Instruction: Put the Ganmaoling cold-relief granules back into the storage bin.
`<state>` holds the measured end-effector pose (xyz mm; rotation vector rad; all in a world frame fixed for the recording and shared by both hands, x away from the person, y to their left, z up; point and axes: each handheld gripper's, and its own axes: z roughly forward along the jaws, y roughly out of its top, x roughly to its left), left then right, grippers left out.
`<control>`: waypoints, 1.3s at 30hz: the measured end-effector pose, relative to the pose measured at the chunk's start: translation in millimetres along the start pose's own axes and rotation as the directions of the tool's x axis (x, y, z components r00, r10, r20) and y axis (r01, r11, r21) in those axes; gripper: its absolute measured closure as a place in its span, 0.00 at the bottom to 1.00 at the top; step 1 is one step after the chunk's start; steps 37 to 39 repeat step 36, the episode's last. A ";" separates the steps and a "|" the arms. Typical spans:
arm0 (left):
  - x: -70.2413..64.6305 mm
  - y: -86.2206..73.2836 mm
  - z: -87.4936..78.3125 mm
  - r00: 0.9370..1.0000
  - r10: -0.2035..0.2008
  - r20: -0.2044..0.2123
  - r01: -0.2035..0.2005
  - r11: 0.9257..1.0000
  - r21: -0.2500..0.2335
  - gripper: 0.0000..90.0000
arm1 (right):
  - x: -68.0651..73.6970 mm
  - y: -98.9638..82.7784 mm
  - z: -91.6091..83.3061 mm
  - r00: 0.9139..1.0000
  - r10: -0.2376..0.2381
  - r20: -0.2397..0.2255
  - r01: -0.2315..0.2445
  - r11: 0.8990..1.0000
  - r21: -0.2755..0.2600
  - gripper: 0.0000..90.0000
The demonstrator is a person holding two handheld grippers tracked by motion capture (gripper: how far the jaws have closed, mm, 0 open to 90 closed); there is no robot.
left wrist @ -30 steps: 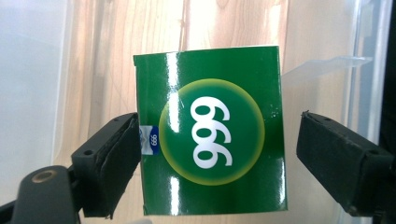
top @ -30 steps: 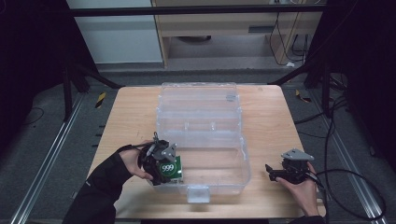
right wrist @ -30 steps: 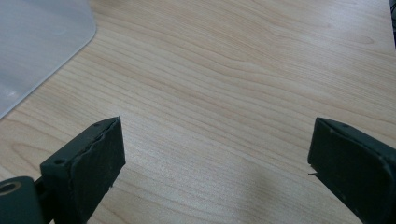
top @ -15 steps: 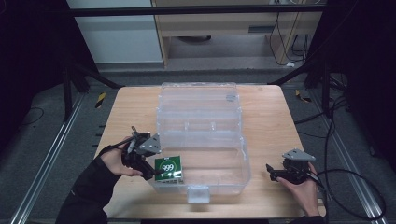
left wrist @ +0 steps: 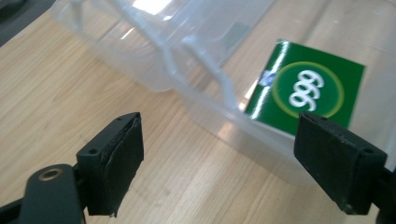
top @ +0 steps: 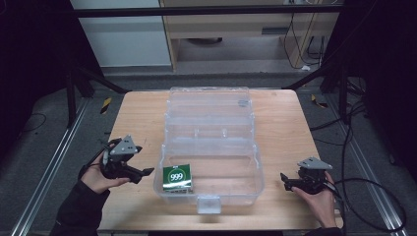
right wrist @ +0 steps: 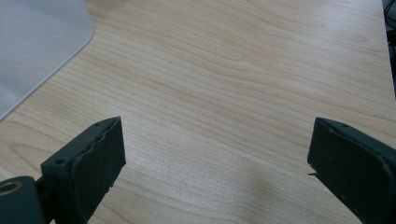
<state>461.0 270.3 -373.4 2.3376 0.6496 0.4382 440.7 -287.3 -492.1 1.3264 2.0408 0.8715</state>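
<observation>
The left gripper [top: 146, 171] is empty, jaws wide apart, just outside the clear box [top: 209, 147]. A green pack [top: 177, 178] lies inside the box, just ahead of those jaws. The right gripper [top: 284, 179] hovers over bare table [right wrist: 243, 93], jaws also spread, box to its left.

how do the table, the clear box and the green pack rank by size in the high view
1. table
2. clear box, open on the table
3. green pack, lying inside the box's near left corner
</observation>
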 end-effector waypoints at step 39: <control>22.5 -106.8 40.2 0.822 -0.432 -0.370 0.406 0.902 -0.150 0.15 | -3.2 -3.1 3.8 0.999 0.029 0.012 -0.030 0.999 0.020 0.04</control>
